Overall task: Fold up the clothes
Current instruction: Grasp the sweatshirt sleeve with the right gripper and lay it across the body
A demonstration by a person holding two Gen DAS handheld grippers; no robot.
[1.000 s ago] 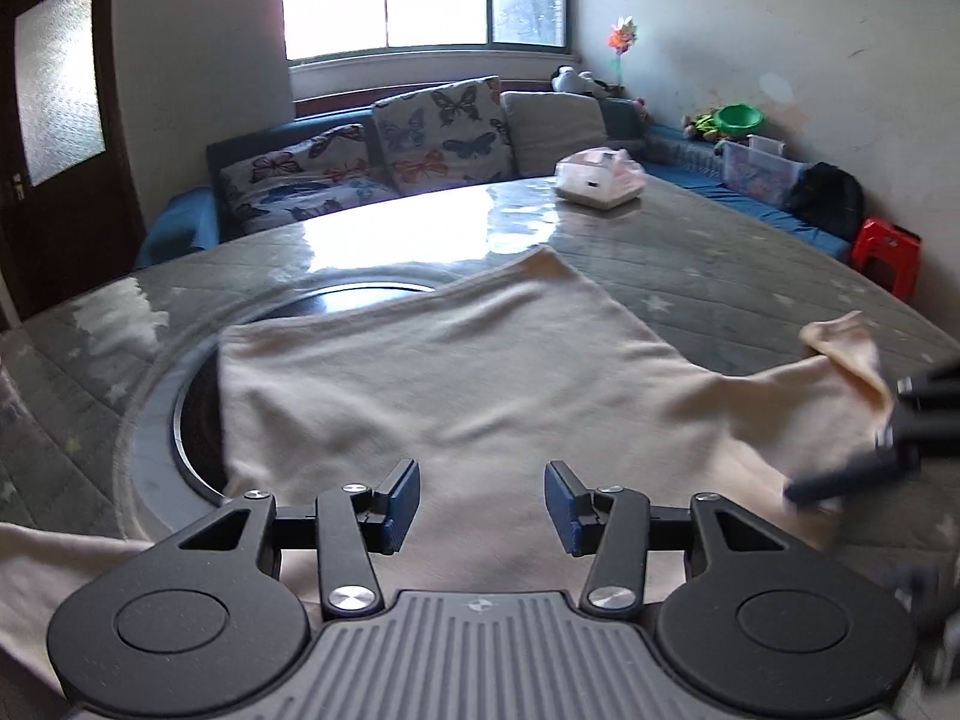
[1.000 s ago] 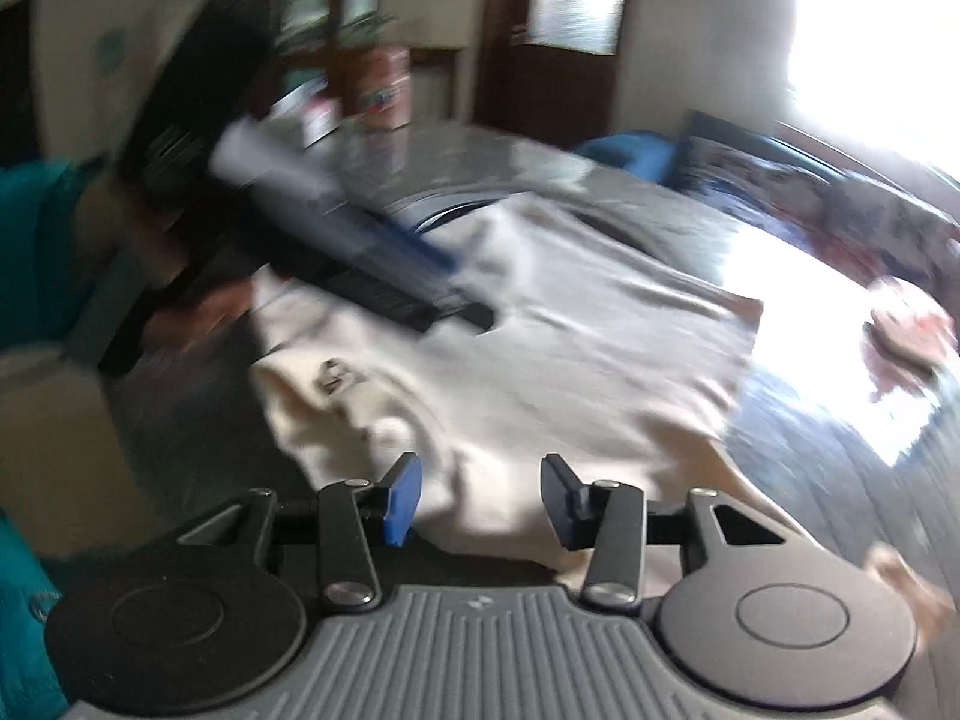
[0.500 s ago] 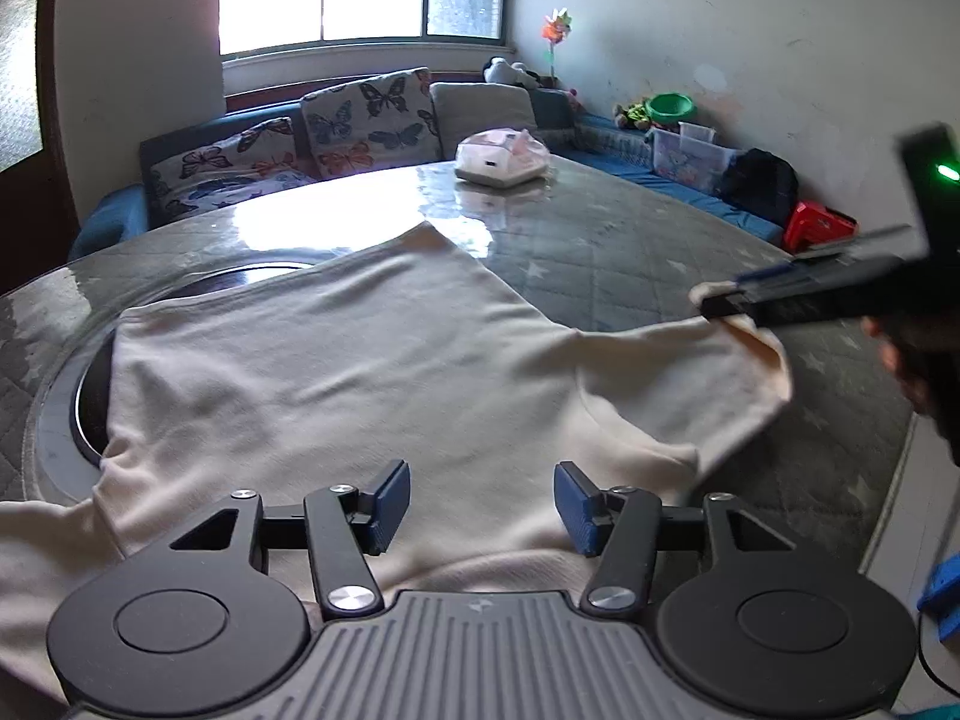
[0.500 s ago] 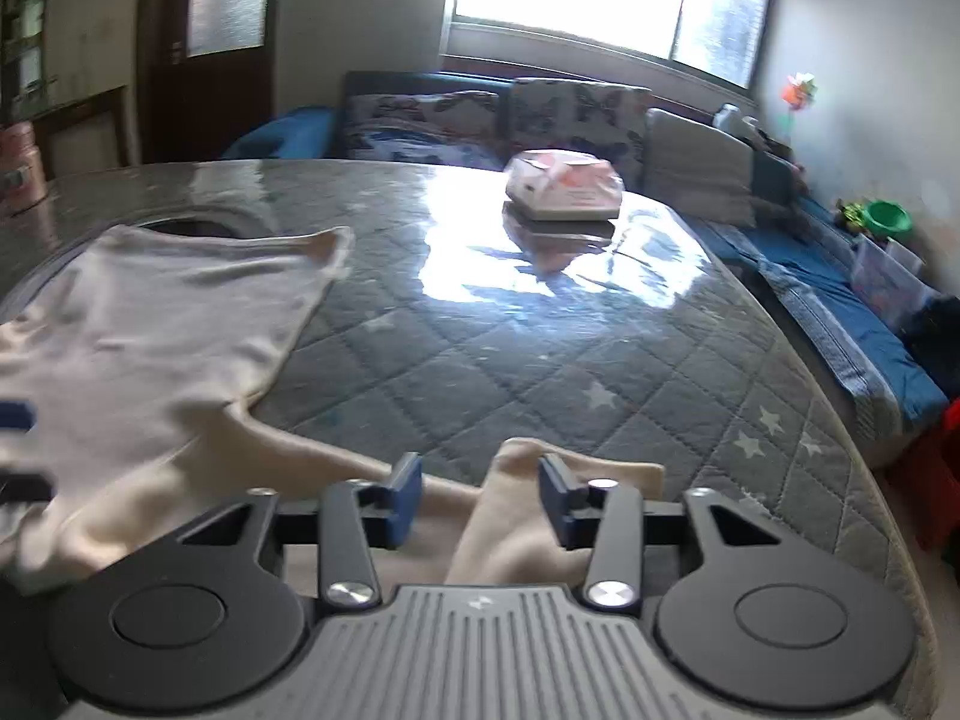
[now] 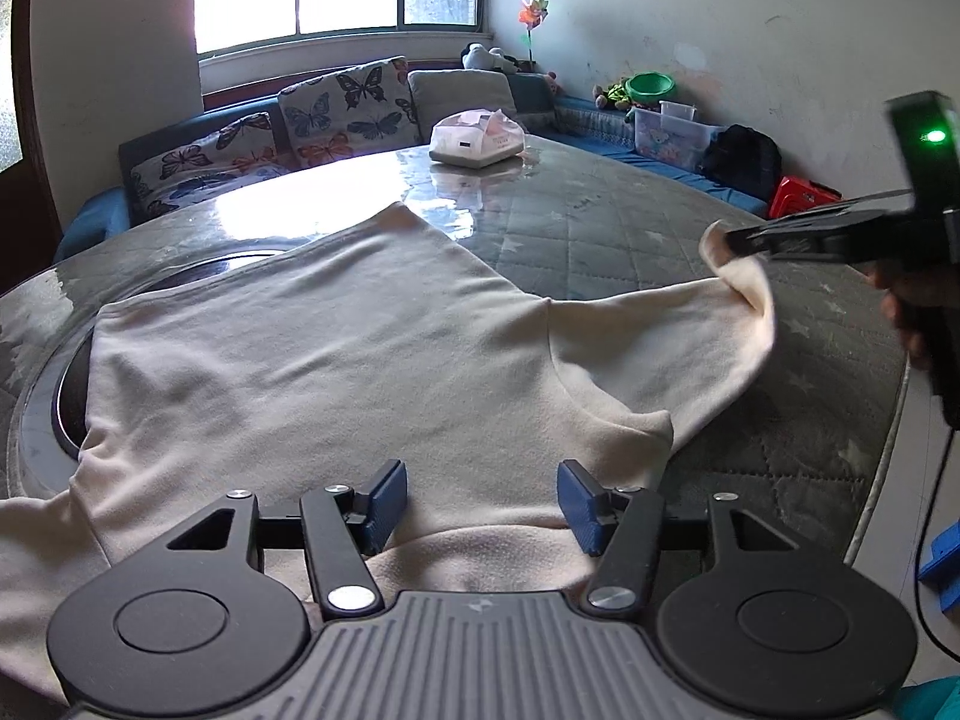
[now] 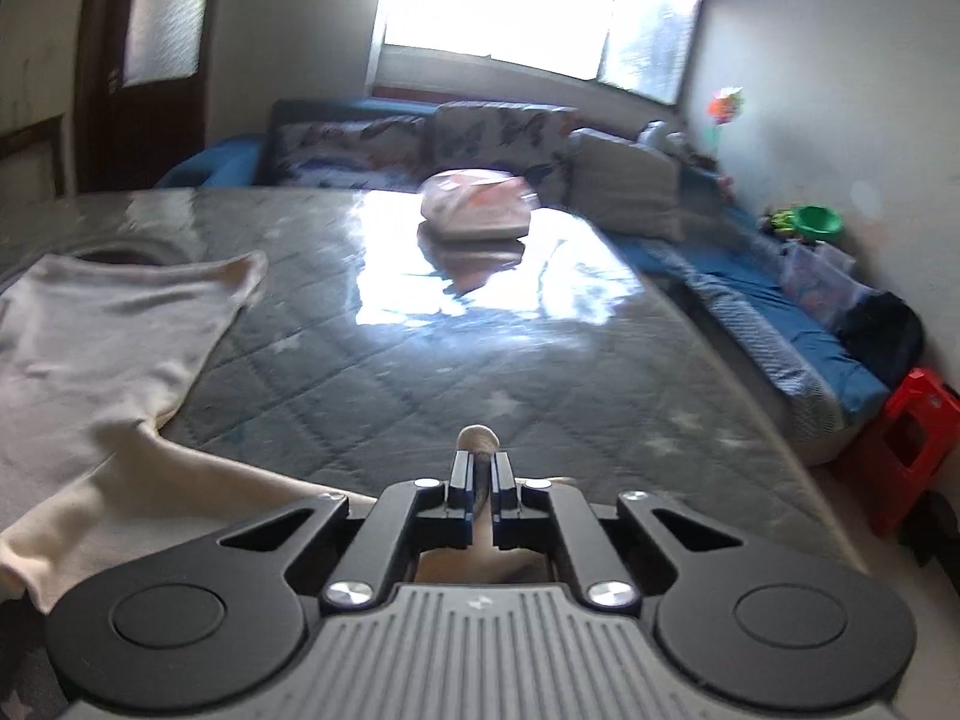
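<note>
Cream fleece is clamped between the jaws of the right hand-held gripper point(image 6: 479, 483), which pinches the cuff end of one sleeve point(image 5: 729, 306) and holds it lifted just above the bench point(image 5: 630, 240); a nub of cloth pokes out past the closed fingertips. The left hand-held gripper point(image 5: 480, 507) hangs released, its blue pads spread wide over the near edge of the garment point(image 5: 336, 348), gripping nothing.

That garment, a pale long-sleeved top, lies spread flat on the quilted grey bench, partly over a round dark recess point(image 5: 66, 396) in the surface, with its other sleeve trailing off to the near left. Farther back on the bench, well apart from the cloth, sits a white tissue pack point(image 5: 477, 138). Beyond that are a sofa with butterfly cushions point(image 5: 336, 114) and a red stool point(image 6: 906, 438) by the wall.

The step in hand looks like the first sleeve fold. Next, the right hand-held gripper would need to carry the cuff across and lay it on the body panel, while the left could press the shoulder so the cloth does not drag.
</note>
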